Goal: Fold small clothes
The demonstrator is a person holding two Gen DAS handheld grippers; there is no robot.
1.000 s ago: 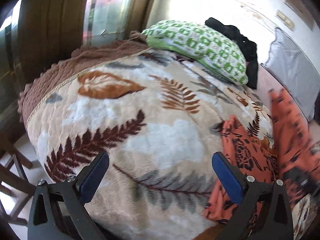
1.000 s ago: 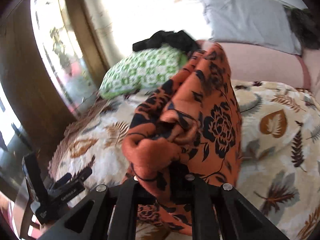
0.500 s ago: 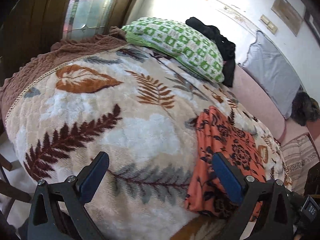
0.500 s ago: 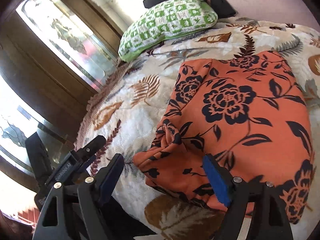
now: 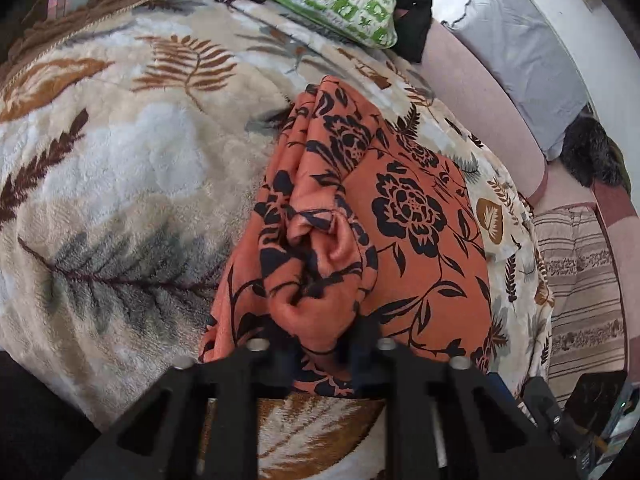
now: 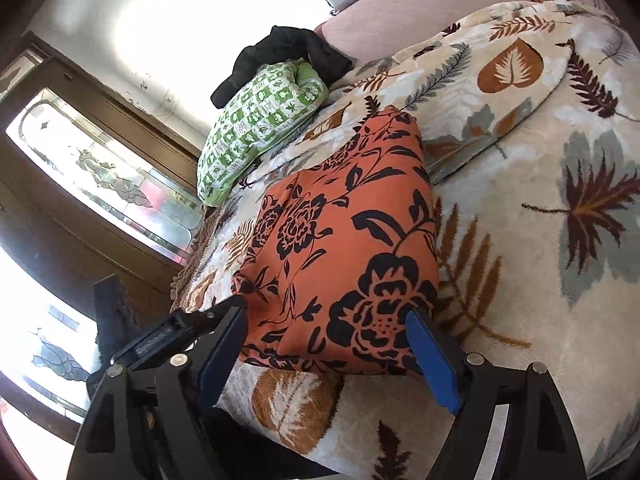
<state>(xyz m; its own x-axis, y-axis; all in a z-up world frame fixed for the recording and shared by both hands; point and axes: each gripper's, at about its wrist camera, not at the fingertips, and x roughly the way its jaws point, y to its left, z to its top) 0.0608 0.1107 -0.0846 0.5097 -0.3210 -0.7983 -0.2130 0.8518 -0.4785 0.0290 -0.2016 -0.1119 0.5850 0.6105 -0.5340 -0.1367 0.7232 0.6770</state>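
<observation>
The leaf-print blanket (image 5: 120,184) fills both views; the orange floral garment (image 5: 416,216) lies at centre frame, its long axis running up and away. The left gripper (image 5: 320,344), having just closed, pinches the garment's bunched near edge. The right gripper (image 6: 328,344) has just spread wide (garment's near corner between its jaws, ungripped).

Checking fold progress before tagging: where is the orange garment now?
Done: orange floral garment lies folded over on the leaf blanket. In hand: left gripper has just closed on its bunched near edge; right gripper open, straddling the near edge. Left: another fold, flattening.
</observation>
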